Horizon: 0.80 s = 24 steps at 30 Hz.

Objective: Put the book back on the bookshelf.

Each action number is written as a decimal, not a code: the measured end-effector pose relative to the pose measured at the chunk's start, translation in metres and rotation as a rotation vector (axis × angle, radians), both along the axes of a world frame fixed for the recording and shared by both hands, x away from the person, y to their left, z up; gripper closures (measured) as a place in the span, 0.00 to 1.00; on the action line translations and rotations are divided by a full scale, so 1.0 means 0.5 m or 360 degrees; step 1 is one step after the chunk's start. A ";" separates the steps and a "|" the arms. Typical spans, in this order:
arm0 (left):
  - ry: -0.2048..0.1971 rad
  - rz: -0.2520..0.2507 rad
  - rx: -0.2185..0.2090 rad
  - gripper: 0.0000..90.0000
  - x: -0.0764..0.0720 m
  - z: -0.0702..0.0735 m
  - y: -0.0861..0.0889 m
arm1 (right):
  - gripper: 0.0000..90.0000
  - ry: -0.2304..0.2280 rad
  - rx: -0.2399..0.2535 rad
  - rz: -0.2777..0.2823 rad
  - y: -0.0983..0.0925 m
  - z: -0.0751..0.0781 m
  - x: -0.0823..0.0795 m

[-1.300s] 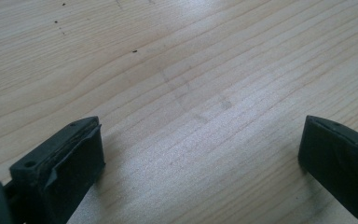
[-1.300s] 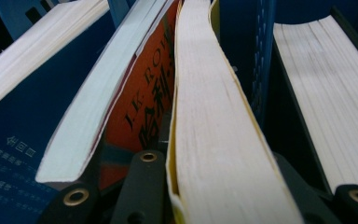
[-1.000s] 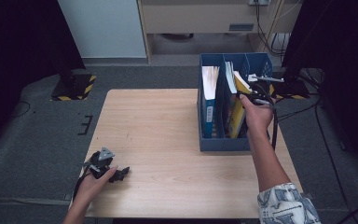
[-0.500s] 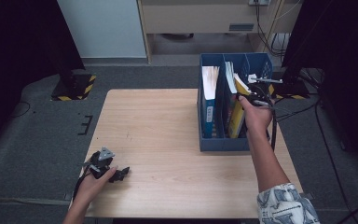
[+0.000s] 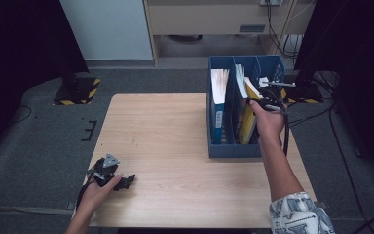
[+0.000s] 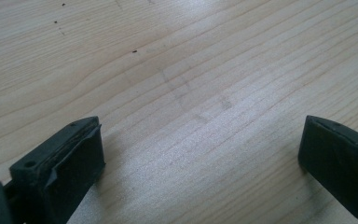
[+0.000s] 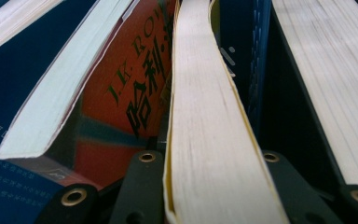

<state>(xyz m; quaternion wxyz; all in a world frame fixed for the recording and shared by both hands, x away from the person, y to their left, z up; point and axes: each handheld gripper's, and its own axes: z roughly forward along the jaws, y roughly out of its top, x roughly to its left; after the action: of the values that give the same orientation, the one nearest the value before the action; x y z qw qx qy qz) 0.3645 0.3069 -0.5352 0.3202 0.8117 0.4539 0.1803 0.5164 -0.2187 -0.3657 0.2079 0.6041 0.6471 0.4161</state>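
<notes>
Right claw [image 7: 209, 186] clamped on yellow book [image 7: 205, 116] inside blue file box [image 5: 219, 146]; left claw [image 6: 200, 158] wide.

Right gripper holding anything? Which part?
Yes: the right gripper is shut on the yellow-covered book in the blue file box, clamping its page edge.

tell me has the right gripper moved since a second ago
No. The right gripper sits at the same spot against the blue file box, shut on the yellow book.

A yellow-covered book [image 5: 249, 124] stands in the blue file rack [image 5: 233, 148] on the pale wood-grain table [image 5: 165, 131], black claws nearby.
</notes>
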 end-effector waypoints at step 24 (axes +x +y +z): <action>-0.0001 -0.0002 -0.0002 0.00 0.000 0.000 0.000 | 0.80 0.0074 -0.0019 0.0037 -0.003 0.007 -0.009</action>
<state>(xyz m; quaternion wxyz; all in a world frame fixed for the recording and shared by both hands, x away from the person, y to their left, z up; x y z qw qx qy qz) 0.3646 0.3067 -0.5353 0.3210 0.8118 0.4533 0.1801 0.5117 -0.2199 -0.3623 0.1914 0.6048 0.6613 0.4004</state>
